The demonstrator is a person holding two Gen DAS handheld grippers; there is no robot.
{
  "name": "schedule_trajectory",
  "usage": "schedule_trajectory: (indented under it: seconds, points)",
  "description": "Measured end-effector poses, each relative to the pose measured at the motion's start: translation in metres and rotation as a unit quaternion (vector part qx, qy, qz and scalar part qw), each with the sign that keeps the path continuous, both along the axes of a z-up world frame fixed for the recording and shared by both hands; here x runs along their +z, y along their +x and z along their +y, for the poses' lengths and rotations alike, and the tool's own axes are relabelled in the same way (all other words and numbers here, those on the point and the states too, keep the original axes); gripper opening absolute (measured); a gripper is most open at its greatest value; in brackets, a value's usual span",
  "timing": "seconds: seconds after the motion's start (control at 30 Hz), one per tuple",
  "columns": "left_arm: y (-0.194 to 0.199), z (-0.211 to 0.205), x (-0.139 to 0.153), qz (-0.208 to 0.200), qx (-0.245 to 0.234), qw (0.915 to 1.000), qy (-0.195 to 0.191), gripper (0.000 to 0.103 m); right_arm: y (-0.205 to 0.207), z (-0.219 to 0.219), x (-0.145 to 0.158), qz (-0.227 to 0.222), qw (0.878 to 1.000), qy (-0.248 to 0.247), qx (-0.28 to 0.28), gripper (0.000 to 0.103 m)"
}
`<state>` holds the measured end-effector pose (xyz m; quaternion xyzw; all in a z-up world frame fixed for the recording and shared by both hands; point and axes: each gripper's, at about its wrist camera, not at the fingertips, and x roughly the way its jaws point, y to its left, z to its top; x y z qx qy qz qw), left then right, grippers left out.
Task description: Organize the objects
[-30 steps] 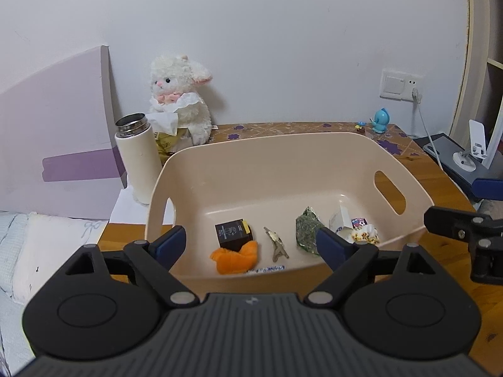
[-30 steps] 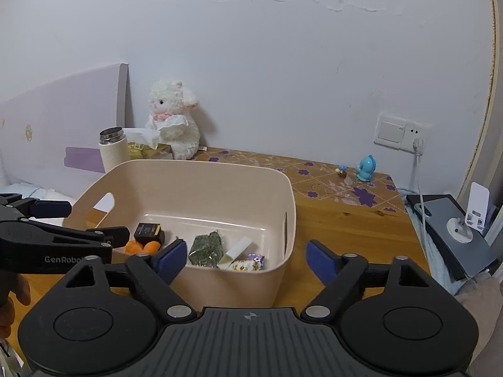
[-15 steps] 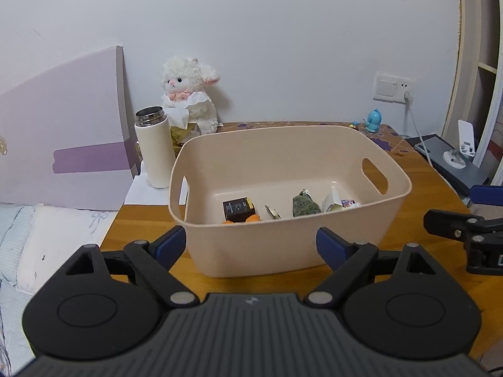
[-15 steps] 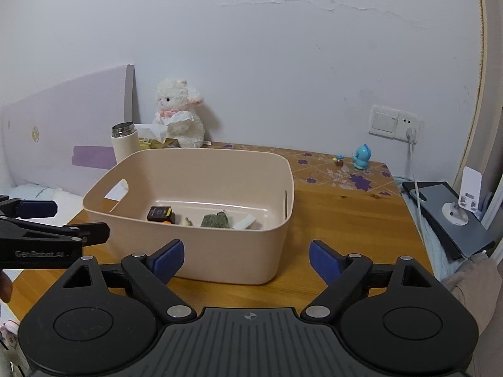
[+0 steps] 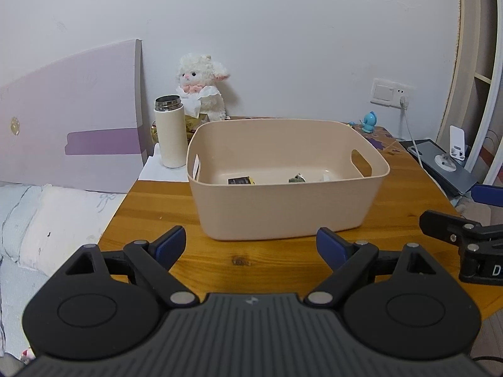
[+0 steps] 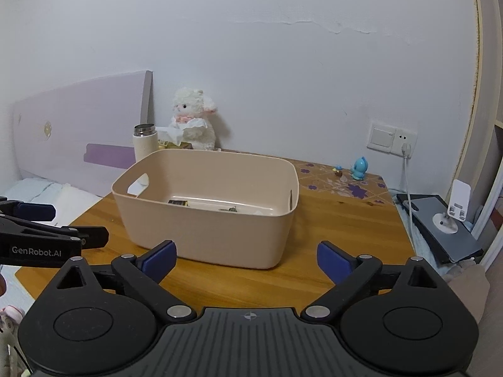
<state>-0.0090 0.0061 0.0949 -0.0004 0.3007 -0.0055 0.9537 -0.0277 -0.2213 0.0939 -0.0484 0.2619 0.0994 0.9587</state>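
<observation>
Two tools are in view, one per hand, and both stand spread with nothing between their blue pads. The left tool (image 5: pixel 250 243) hangs over the near edge of the desk (image 5: pixel 283 260), just short of the bin (image 5: pixel 287 210), its opening aimed at the bin's near wall. The right tool (image 6: pixel 246 256) hangs a little to the right of it, also short of the bin and apart from it; from its own camera the bin's near right corner sits between its fingers.

One beige bin stands on the desk, upright, with a cut-out handle (image 5: pixel 361 162) in each of its two short ends. On the bin's floor only the tops of its contents show over the rim: one small black box (image 5: pixel 240 181) toward the left end, one dark green packet (image 5: pixel 297 179) nearer the middle, and a sliver of something white (image 5: pixel 327 176) toward the right end. Whether more lies below the rim cannot be told.

Behind the bin's left end stands one cream flask (image 5: pixel 170 132) with a steel top, upright on a white sheet. Behind the flask sits one white plush lamb (image 5: pixel 202 89) against the wall. Beyond the bin's right end is one small blue figurine (image 5: pixel 368 122), and on the wall above that, one switch-and-socket plate (image 5: pixel 391 93).
</observation>
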Motion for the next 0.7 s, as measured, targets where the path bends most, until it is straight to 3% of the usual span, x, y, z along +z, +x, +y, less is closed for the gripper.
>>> schedule_trajectory:
  seconds: [0.37, 0.53, 0.7]
  points:
    - [-0.046, -0.006, -0.004, 0.0, 0.003, 0.9998, 0.021, 0.1, -0.036, -0.009, -0.002, 0.004, 1.0, -0.003, -0.005, 0.103]
    - [-0.06, -0.004, 0.0, -0.016, 0.011, 0.9991, 0.038, 0.1, -0.049, -0.012, -0.01, 0.017, 1.0, -0.004, -0.006, 0.103]
    - [-0.068, 0.003, 0.0, -0.008, 0.011, 0.9994, 0.03, 0.101, -0.058, -0.018, -0.014, 0.024, 1.0, 0.0, -0.012, 0.103]
